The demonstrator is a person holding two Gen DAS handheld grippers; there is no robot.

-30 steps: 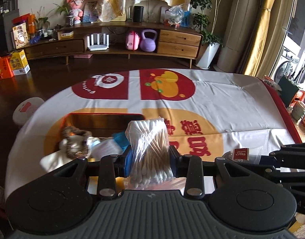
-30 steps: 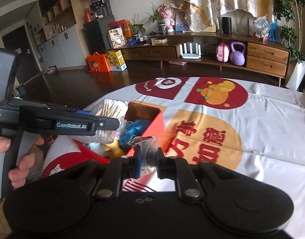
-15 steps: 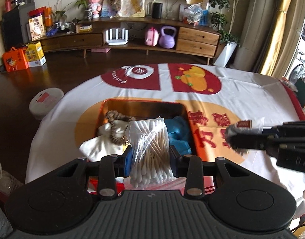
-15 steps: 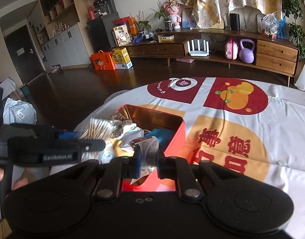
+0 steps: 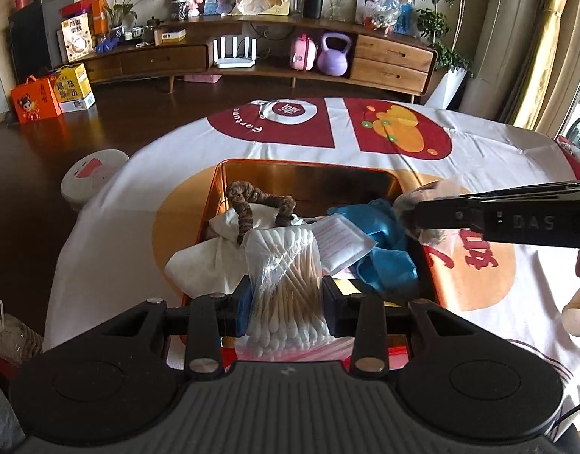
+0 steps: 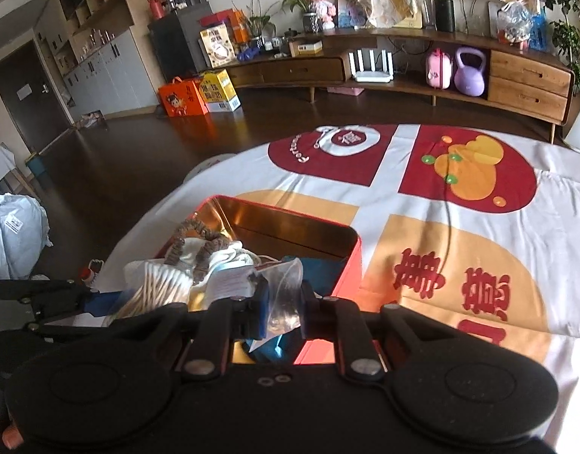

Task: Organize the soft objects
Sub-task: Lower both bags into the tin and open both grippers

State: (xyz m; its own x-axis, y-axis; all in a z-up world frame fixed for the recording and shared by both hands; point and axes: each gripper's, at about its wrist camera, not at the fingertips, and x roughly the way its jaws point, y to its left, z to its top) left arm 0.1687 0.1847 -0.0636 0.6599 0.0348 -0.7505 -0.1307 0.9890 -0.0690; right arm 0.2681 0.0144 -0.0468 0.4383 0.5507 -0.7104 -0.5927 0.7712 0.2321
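Item one: your left gripper [image 5: 286, 302], jaws clamped on the cotton swab bag [image 5: 286, 280], long axis upright, over the red tin's [image 5: 305, 164] near edge. Item two: your right gripper [image 6: 284, 302], jaws pinching a small clear bag [image 6: 284, 295], above the tin's right side.

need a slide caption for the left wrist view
Left tongs grip a bag of cotton swabs over the red tin, already holding a scrunchie and blue gloves.
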